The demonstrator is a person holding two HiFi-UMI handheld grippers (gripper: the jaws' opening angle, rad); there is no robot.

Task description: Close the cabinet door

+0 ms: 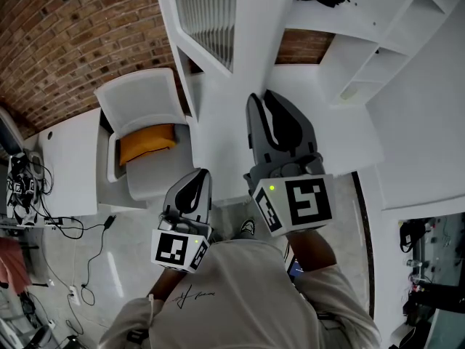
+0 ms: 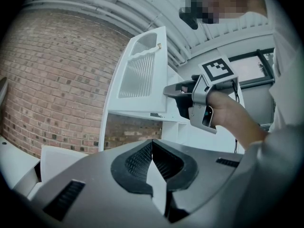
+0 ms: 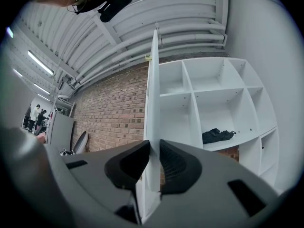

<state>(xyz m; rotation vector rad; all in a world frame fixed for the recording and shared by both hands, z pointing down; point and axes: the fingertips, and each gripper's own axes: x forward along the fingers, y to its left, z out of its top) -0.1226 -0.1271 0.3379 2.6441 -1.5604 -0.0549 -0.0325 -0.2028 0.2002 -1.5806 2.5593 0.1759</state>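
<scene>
Right gripper (image 3: 154, 146) is clamped on the free edge of the white cabinet door with a ribbed translucent panel (image 3: 153, 94), one pad on each face of the thin board. The left gripper view shows the same grip, low on the frame near the bottom corner and below the ribbed insert. Left gripper (image 2: 152, 144) has its jaws pressed together on nothing and hangs low, well apart from the door. The door is swung wide open, edge-on to the right gripper, beside the white open-shelf cabinet (image 3: 213, 103). A black bundled cloth (image 3: 217, 136) lies in one compartment, set back inside, so it probably won't foul the swing. My read on handling: stiff flat board on hinges, likely light, should rotate with little force. The paint looks smooth, so a pinch could slide along the edge if pulled at an angle. The insert may be glass or acrylic, so treat it as fragile and keep load on the solid frame. The current hold is sensible, since the edge furthest from the hinge gives the best leverage. One catch: a jaw wrapped round the edge would get trapped against the carcass at the end of travel, so I'd let go short of closed, finish with a flat push on the frame, and go slow so it doesn't slam
</scene>
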